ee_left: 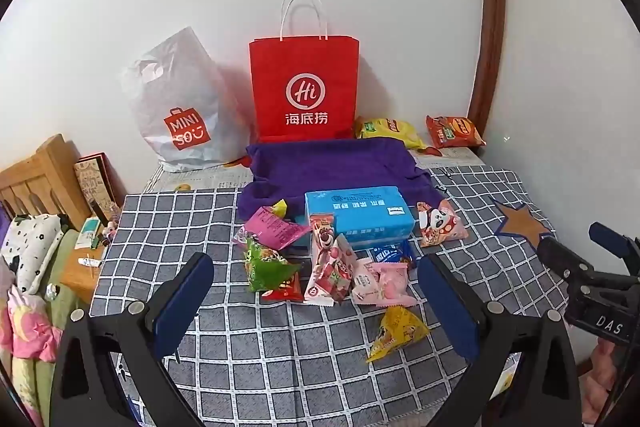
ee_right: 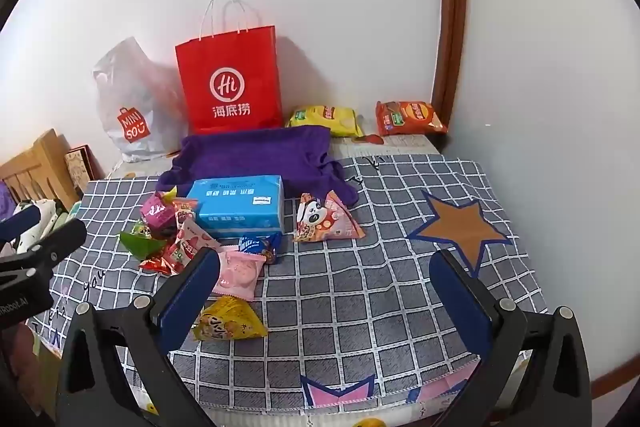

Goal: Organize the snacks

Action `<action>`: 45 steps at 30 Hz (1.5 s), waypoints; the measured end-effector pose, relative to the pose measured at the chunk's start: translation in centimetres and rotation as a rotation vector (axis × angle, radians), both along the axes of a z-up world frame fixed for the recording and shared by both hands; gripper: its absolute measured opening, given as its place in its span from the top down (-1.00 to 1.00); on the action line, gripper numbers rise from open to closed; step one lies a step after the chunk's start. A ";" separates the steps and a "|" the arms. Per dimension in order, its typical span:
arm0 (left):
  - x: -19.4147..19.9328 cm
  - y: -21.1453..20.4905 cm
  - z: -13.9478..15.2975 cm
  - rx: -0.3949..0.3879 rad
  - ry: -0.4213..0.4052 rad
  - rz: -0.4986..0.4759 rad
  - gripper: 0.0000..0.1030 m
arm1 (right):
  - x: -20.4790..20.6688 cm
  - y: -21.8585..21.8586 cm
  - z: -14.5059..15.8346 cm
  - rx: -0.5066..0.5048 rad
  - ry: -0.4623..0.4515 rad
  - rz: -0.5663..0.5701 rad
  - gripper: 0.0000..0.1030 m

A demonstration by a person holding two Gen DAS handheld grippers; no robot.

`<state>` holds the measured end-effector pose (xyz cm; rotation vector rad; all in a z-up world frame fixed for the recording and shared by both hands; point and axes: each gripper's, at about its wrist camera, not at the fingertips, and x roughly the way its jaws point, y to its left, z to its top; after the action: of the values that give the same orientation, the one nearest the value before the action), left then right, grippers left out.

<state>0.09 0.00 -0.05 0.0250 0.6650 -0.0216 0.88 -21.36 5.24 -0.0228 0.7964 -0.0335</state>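
A pile of small snack packets (ee_left: 320, 267) lies on the grey checked cloth (ee_left: 280, 355), in front of a blue tissue pack (ee_left: 358, 215). A yellow triangular packet (ee_left: 398, 333) lies nearest; it also shows in the right wrist view (ee_right: 228, 323). A panda packet (ee_right: 326, 221) lies right of the tissue pack (ee_right: 240, 205). My left gripper (ee_left: 316, 301) is open and empty, held above the cloth just short of the pile. My right gripper (ee_right: 326, 301) is open and empty, to the right of the pile, its left finger (ee_right: 188, 291) over the yellow packet's edge.
A red paper bag (ee_left: 304, 87) and a white Miniso plastic bag (ee_left: 180, 107) stand against the back wall. A purple cloth (ee_left: 332, 163) lies before them. Yellow (ee_left: 388, 131) and orange (ee_left: 454, 131) chip bags lie at the back right. A bed with clutter (ee_left: 36, 267) is left.
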 end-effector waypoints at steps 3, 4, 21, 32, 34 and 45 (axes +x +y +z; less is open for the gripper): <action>0.0 -0.1 0.0 0.000 -0.002 -0.012 -0.99 | -0.4 0.1 -0.2 0.001 0.002 0.003 -1.00; 0.0 -0.1 0.1 0.000 -0.005 -0.013 -0.99 | -0.5 0.1 -0.3 -0.001 0.004 0.003 -1.00; -0.5 0.0 0.0 -0.023 -0.010 -0.008 -0.99 | -0.7 -0.1 1.2 0.017 -0.006 0.002 -1.00; -0.6 0.0 0.4 -0.029 -0.016 -0.004 -0.99 | -0.8 0.2 1.4 0.024 -0.019 0.015 -1.00; -0.7 0.1 0.5 -0.034 -0.018 -0.001 -0.99 | -0.9 0.3 1.4 0.025 -0.021 0.018 -1.00; -0.7 0.2 0.6 -0.039 -0.019 0.000 -0.99 | -1.2 0.4 1.5 0.025 -0.030 0.024 -1.00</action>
<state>-0.64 0.16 0.52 -0.0121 0.6453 -0.0345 -0.32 -20.98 6.69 -0.0076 0.7663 -0.0013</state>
